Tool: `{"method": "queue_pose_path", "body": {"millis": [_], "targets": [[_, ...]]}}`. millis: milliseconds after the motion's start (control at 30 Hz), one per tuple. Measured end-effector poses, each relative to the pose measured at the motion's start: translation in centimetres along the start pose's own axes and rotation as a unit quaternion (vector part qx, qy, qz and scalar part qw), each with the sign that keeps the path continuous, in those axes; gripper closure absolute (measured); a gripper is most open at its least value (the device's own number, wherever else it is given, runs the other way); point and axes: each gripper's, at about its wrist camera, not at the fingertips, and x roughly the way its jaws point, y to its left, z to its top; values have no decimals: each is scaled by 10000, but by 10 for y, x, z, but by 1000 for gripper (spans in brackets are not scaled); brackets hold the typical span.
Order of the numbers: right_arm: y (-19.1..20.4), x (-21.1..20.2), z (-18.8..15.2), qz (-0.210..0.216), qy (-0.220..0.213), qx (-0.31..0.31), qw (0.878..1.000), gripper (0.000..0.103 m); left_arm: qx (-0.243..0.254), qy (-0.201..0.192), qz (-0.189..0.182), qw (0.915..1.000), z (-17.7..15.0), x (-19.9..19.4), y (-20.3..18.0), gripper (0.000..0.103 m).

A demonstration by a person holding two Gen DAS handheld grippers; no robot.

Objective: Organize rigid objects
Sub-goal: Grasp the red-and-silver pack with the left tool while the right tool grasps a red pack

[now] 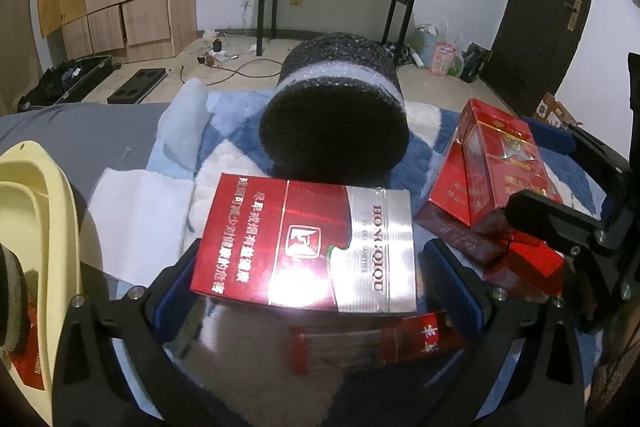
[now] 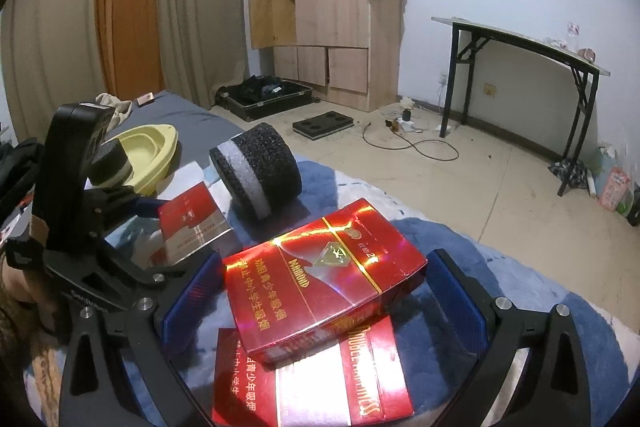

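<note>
Between the spread blue pads of the left claw [image 1: 316,283] sits a red-and-silver cigarette pack [image 1: 308,247], gaps either side. Right claw [image 2: 324,301], equally wide, brackets a red pack [image 2: 320,287] stacked on another. Beyond, a black foam roll [image 1: 336,107] lies on the blue rug [image 1: 236,143].

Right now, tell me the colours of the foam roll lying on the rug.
Black foam roll with one white band around it; clearest in the right wrist view.
</note>
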Motion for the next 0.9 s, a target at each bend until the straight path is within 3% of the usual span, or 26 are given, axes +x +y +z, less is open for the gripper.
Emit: {"method": "queue_pose_path", "body": {"millis": [267,467,733,833,900], "targets": [[6,-1,-2,47,-42,-93,9999,0,-74,-26,-115,9999,-1,0,7,0],[16,13,-2,-88,277,-339,9990,0,-38,-18,-93,9999,-2,-1,9,0],[5,17,3,-208,287,-48,9994,2,-88,-60,-159,9998,-2,-3,11,0],[-1,10,3,-89,73,108,9999,8,-300,-156,-217,9992,0,-7,21,12],[-3,7,3,-47,-54,188,9998,9,-416,-172,-266,9986,1,-9,27,12]]}}
